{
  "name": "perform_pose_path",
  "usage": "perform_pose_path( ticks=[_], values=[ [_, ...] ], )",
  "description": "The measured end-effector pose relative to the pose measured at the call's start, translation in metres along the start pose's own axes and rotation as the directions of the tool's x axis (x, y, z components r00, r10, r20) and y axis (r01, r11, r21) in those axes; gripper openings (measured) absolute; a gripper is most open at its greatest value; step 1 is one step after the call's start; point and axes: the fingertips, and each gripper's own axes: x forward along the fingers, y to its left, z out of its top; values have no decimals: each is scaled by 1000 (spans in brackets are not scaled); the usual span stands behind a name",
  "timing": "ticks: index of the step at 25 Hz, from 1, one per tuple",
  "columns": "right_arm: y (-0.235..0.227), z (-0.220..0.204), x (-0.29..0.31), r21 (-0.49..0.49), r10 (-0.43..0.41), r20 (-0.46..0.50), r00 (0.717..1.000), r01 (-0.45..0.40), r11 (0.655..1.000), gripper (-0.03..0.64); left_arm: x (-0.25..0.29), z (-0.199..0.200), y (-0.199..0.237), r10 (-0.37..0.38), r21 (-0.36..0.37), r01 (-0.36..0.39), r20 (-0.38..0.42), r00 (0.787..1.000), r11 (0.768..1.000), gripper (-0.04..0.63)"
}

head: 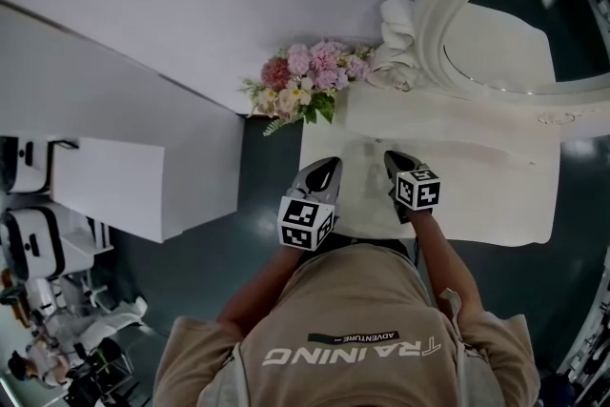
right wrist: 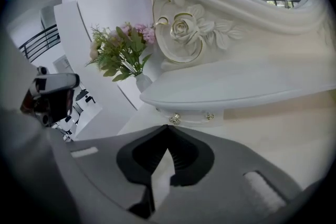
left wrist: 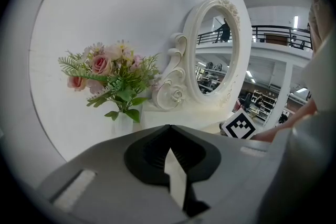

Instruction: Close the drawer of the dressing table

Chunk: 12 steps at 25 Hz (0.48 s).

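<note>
Closest to the head camera is my own tan shirt [head: 353,329], and past it both arms reach out over the white bench [head: 496,195]. My left tool [left wrist: 168,128] has its jaws pressed together at the tips with nothing between them. My right tool [right wrist: 168,128] is the same, tips meeting and empty. Straight ahead of the right tool's tips and a little above them sits the small drawer [right wrist: 191,114], tucked under a curved white shelf [right wrist: 236,86] and carrying two brass knobs [right wrist: 175,119] on its front. That front seems to stand slightly proud of the shelf's edge, so I take it as not fully home, though I cannot tell how far out it is. Neither tool touches it. Beyond the left tool's tips and off to their left stands a bunch of pink and cream flowers [left wrist: 113,78]. Ahead and to their right rises the oval mirror [left wrist: 215,52] in its carved frame. I judge this to be the approach, with the push not yet begun. Next I would bring the right tool's joined tips flat against the drawer front between the knobs and press straight in. An off-centre push could skew the drawer, and lifting too high would strike the shelf.
</note>
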Motion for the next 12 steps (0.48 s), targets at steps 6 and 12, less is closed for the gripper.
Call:
perform_pose_path(
  ticks=[6, 12],
  values=[
    [14, 0, -39, -81, -22, 53, 998, 26, 996, 2, 0, 0, -16, -40, 14, 39, 12, 999, 999, 17],
    [36, 23, -83, -180, -3, 149, 989, 30, 983, 2, 0, 6, -29, -57, 29, 56, 34, 998, 998, 17]
  ],
)
